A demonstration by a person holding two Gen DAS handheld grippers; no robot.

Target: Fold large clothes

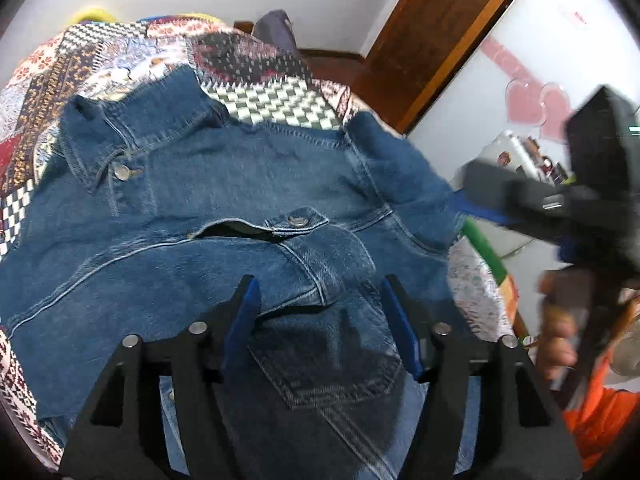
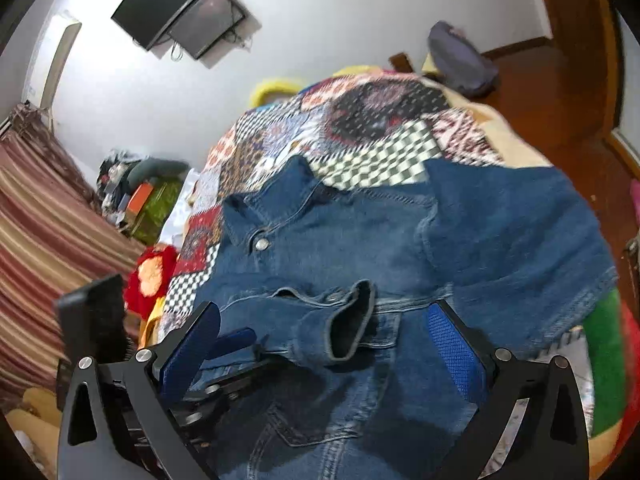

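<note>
A blue denim jacket point(image 1: 240, 208) lies spread on a patchwork bedspread point(image 1: 80, 60), collar to the upper left, with one sleeve folded across its front. My left gripper point(image 1: 318, 288) is open and hovers just above the jacket's chest pocket, holding nothing. My right gripper point(image 2: 326, 312) is open above the folded sleeve's cuff point(image 2: 352, 320) on the jacket point(image 2: 480, 220), holding nothing. The right gripper also shows blurred at the right of the left wrist view point(image 1: 520, 208). The left gripper shows at the lower left of the right wrist view point(image 2: 236, 340).
The bedspread point(image 2: 360, 136) covers a bed with a dark bundle point(image 2: 460, 60) at its far end. A wooden door frame point(image 1: 440, 40) and a white appliance point(image 1: 520, 60) stand to the right. Clutter point(image 2: 140, 192) and a striped curtain point(image 2: 40, 220) are on the left.
</note>
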